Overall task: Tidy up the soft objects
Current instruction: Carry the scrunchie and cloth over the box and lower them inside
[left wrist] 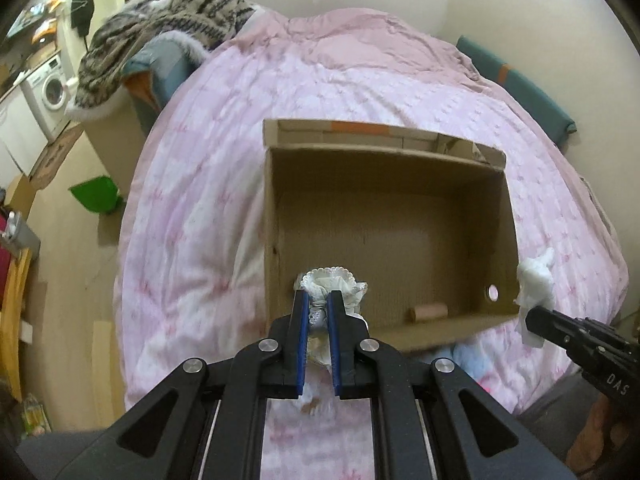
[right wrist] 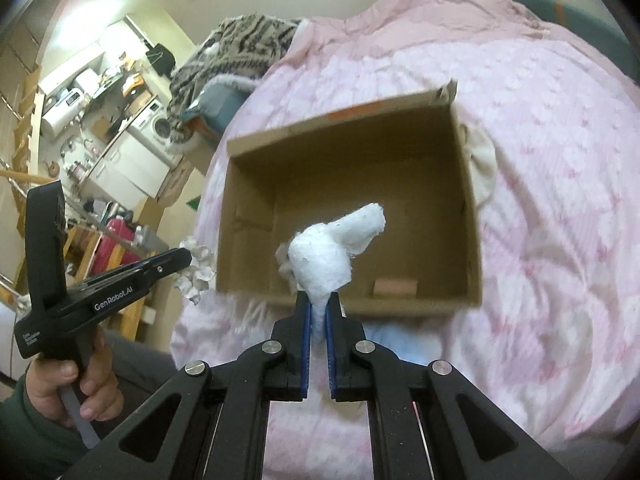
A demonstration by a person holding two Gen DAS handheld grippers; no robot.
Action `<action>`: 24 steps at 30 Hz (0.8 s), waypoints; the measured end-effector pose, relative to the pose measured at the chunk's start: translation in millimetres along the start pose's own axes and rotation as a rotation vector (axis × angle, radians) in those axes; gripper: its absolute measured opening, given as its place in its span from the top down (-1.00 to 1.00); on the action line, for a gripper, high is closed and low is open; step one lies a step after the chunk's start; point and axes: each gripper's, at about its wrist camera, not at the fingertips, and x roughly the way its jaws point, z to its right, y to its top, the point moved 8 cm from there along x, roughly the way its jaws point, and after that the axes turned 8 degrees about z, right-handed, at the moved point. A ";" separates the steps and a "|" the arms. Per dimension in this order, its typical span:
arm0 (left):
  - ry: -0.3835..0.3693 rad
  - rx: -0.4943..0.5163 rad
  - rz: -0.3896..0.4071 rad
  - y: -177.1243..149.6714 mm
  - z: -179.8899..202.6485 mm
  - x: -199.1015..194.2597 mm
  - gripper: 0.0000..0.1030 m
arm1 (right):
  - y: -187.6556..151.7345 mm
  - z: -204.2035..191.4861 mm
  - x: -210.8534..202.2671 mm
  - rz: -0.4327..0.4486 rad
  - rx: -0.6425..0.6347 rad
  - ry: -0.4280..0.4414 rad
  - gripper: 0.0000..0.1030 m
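On the left, the left gripper point(left wrist: 319, 300) is pinching a lacy white sock point(left wrist: 334, 282), its blue-lined fingers closed to a narrow gap on the bunched fabric. The sock is hanging at the near-left corner of the cardboard box point(left wrist: 276, 216), just outside or over the near wall; which cannot be settled from either view. The box is sitting open-topped on the pink quilt point(left wrist: 192, 184), holding only a small cardboard tube point(left wrist: 428, 312) against its near wall.

On the right, the right gripper point(right wrist: 319, 304) is clamping a fluffy white cloth point(right wrist: 324, 256), fingers nearly together on its lower end, the long axis rising up and rightward. This cloth is hovering above the near wall, roughly mid-width.

Judgement: the box opening is lying directly ahead of both grippers. The right one appears nearer to releasing inside; the left needs carrying forward and inward.

A cream cloth point(right wrist: 482, 168) is lying against the box's far right outer wall.
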 end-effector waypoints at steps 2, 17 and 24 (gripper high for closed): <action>-0.006 -0.001 0.005 7.5 3.0 10.0 0.83 | 11.0 3.2 6.2 0.017 0.002 0.002 0.84; -0.015 0.029 -0.033 -11.4 14.9 78.7 0.83 | -3.0 48.0 69.4 -0.055 0.079 -0.052 0.84; -0.020 0.061 -0.023 -18.4 19.7 80.3 0.82 | -4.4 39.0 76.9 -0.070 0.036 -0.046 0.84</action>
